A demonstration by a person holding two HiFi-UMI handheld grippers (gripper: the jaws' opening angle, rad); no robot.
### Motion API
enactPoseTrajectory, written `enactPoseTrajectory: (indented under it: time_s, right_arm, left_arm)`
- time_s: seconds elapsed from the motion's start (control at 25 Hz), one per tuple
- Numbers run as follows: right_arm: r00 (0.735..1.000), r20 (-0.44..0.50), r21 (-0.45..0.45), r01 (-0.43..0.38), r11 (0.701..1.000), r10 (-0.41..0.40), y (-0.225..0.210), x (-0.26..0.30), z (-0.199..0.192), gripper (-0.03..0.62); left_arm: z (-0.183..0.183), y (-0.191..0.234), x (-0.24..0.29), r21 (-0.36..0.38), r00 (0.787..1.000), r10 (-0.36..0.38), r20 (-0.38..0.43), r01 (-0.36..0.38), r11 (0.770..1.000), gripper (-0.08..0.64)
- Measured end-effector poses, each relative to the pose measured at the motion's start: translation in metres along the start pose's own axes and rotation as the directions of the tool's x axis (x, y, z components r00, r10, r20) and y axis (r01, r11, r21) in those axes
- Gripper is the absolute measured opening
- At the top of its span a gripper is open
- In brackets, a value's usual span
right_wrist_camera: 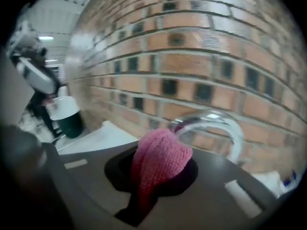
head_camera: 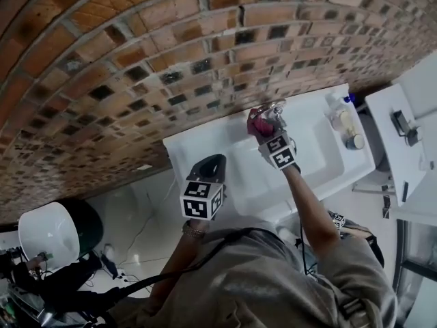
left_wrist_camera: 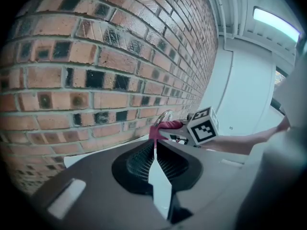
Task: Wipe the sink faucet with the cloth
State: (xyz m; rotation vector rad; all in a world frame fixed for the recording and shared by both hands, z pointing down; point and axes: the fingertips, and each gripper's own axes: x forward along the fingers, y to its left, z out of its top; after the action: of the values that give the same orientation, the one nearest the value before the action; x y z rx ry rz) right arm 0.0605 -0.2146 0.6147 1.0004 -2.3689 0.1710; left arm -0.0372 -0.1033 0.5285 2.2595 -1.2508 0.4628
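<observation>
My right gripper is shut on a bunched pink knitted cloth and holds it against the curved chrome faucet at the back of the white sink. In the right gripper view the cloth bulges out of the jaws, touching the left side of the faucet's arc. My left gripper hangs over the sink's left end, apart from the faucet, jaws together and holding nothing. The left gripper view looks past its jaws at the cloth and faucet.
A brick wall rises directly behind the sink. A soap bottle and a small jar stand at the sink's right end. A white cabinet is further right. A dark bin with a white lid stands at the left.
</observation>
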Motion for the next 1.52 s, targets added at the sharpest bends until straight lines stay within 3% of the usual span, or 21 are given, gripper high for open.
enactPoseTrajectory:
  time_s: [0.04, 0.08, 0.12, 0.2, 0.28, 0.36, 0.48, 0.56, 0.72, 0.84, 0.92, 1.0, 1.12, 1.24, 1.32, 1.4, 1.48, 1.52]
  right_arm:
    - [0.997, 0.016, -0.08, -0.071, 0.994, 0.073, 0.019, -0.004, 0.008, 0.032]
    - [0.994, 0.038, -0.155, -0.09, 0.984, 0.098, 0.028, -0.01, 0.02, 0.032]
    - [0.995, 0.067, -0.212, -0.058, 0.975, 0.074, 0.026, -0.017, 0.035, 0.032]
    - [0.992, 0.115, -0.261, 0.083, 0.962, -0.054, -0.005, -0.026, 0.06, 0.034]
    - [0.978, 0.102, -0.295, 0.205, 0.933, -0.183, -0.049, -0.025, 0.069, 0.034]
    - [0.969, 0.086, -0.328, 0.245, 0.912, -0.23, -0.076, -0.023, 0.069, 0.035]
    - [0.948, 0.104, -0.29, 0.317, 0.903, -0.3, -0.104, -0.033, 0.065, 0.035]
    - [0.919, 0.101, -0.209, 0.395, 0.895, -0.382, -0.132, -0.041, 0.054, 0.032]
    - [0.875, -0.032, -0.023, 0.483, 0.875, -0.484, -0.183, -0.039, 0.004, 0.029]
    - [0.879, -0.128, 0.084, 0.472, 0.878, -0.46, -0.193, -0.024, -0.04, 0.028]
    - [0.887, -0.254, 0.095, 0.419, 0.903, -0.385, -0.186, -0.004, -0.085, 0.028]
    - [0.878, -0.335, 0.017, 0.367, 0.93, -0.341, -0.172, 0.011, -0.119, 0.026]
    - [0.881, -0.341, -0.117, 0.306, 0.945, -0.327, -0.167, 0.008, -0.132, 0.026]
    - [0.861, -0.432, -0.198, 0.203, 0.959, -0.271, -0.165, 0.006, -0.165, 0.026]
    - [0.869, -0.415, -0.137, 0.234, 0.963, -0.27, -0.157, -0.002, -0.175, 0.027]
    - [0.868, -0.392, -0.024, 0.321, 0.947, -0.304, -0.148, -0.013, -0.178, 0.028]
    - [0.852, -0.4, 0.151, 0.424, 0.893, -0.337, -0.138, -0.02, -0.186, 0.028]
    - [0.85, -0.413, 0.268, 0.457, 0.848, -0.327, -0.128, -0.023, -0.193, 0.028]
  left_arm:
    - [0.002, -0.004, 0.002, 0.007, 1.0, -0.009, -0.003, 0.009, 1.0, 0.031]
    - [0.004, -0.009, 0.003, 0.013, 1.0, -0.018, -0.003, 0.018, 1.0, 0.031]
    - [0.006, -0.012, 0.003, 0.017, 1.0, -0.025, -0.001, 0.025, 1.0, 0.031]
    - [0.008, -0.014, 0.001, 0.021, 1.0, -0.028, 0.002, 0.028, 0.999, 0.031]
    - [0.006, -0.011, -0.002, 0.022, 1.0, -0.02, 0.001, 0.02, 1.0, 0.031]
    - [0.002, -0.006, -0.007, 0.017, 1.0, -0.005, -0.004, 0.005, 1.0, 0.031]
    - [-0.002, 0.003, -0.018, 0.001, 1.0, 0.024, 0.002, -0.024, 1.0, 0.031]
    - [-0.003, 0.012, -0.024, -0.015, 0.999, 0.049, 0.01, -0.048, 0.999, 0.031]
    - [-0.005, 0.027, -0.029, -0.04, 0.997, 0.082, 0.017, -0.081, 0.996, 0.031]
    - [-0.006, 0.024, -0.024, -0.039, 0.997, 0.073, 0.011, -0.072, 0.997, 0.031]
    - [-0.005, 0.018, -0.019, -0.03, 0.998, 0.06, 0.008, -0.06, 0.998, 0.031]
    - [-0.003, 0.009, -0.015, -0.016, 0.999, 0.047, 0.0, -0.047, 0.999, 0.031]
    - [-0.003, -0.003, -0.01, 0.004, 1.0, 0.024, -0.009, -0.024, 1.0, 0.031]
    - [-0.002, -0.002, -0.006, 0.003, 1.0, 0.021, -0.006, -0.021, 1.0, 0.031]
    - [-0.005, 0.0, -0.007, -0.01, 1.0, 0.026, -0.011, -0.027, 1.0, 0.031]
    - [-0.004, 0.002, -0.007, -0.02, 0.999, 0.032, -0.005, -0.032, 0.999, 0.031]
    - [0.001, 0.005, -0.006, -0.024, 0.999, 0.04, 0.009, -0.039, 0.999, 0.031]
    - [0.002, 0.006, -0.006, -0.025, 0.999, 0.043, 0.014, -0.043, 0.999, 0.031]
